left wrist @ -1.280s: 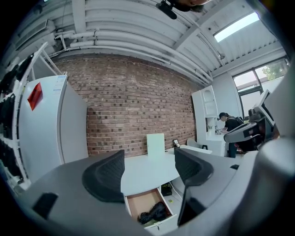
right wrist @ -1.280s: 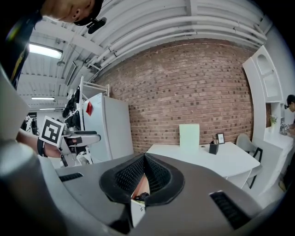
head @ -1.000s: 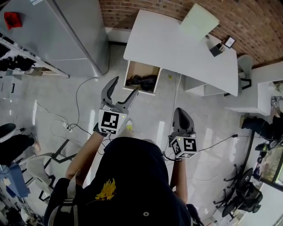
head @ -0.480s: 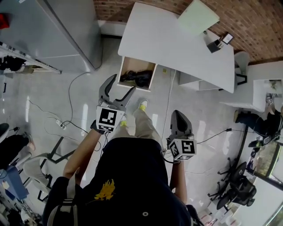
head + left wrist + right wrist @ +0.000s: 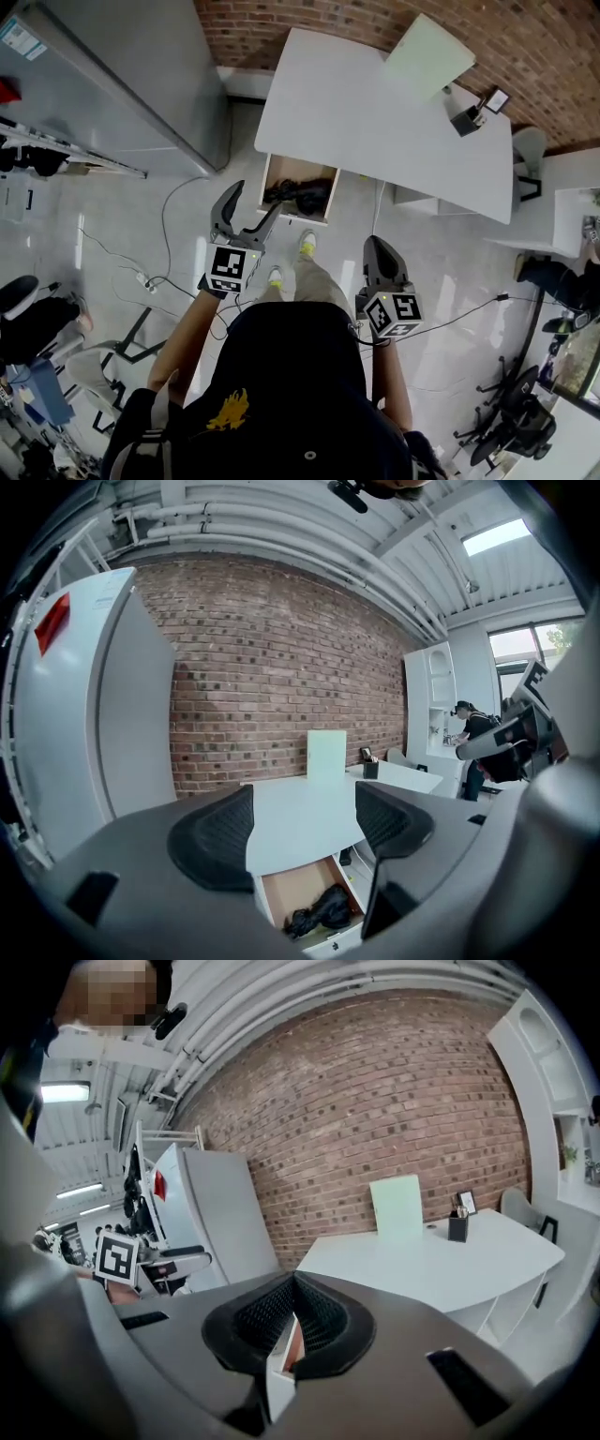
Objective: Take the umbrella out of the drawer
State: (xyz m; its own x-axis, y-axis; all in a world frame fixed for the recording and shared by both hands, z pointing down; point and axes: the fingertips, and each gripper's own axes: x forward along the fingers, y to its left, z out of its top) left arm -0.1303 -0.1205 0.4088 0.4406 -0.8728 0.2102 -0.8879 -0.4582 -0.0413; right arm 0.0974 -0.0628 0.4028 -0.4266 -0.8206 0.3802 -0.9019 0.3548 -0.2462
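- Standing on the pale floor (image 5: 450, 262) facing the white table (image 5: 375, 112), a person holds a gripper in each hand, and both are short of the table's edge.
- Left gripper (image 5: 255, 200): the jaws are spread wide with nothing between them. It points toward the open drawer (image 5: 269, 176), near it but not touching.
- Right gripper (image 5: 379, 246): the jaws are closed together and no object is gripped. It is held to the right and well apart from the drawer.
- Drawer: it is pulled out from under the table's near edge, and its inside is wood-coloured.
- Umbrella (image 5: 298, 194): a dark crumpled bundle, apparently the folded umbrella, lies on the drawer's bottom, untouched by either gripper.
- Table top: a pale green board (image 5: 427, 54) stands at the far end, with a dark pen holder (image 5: 466, 119) near it.
- A tall grey cabinet (image 5: 141, 75) stands to the left of the table.
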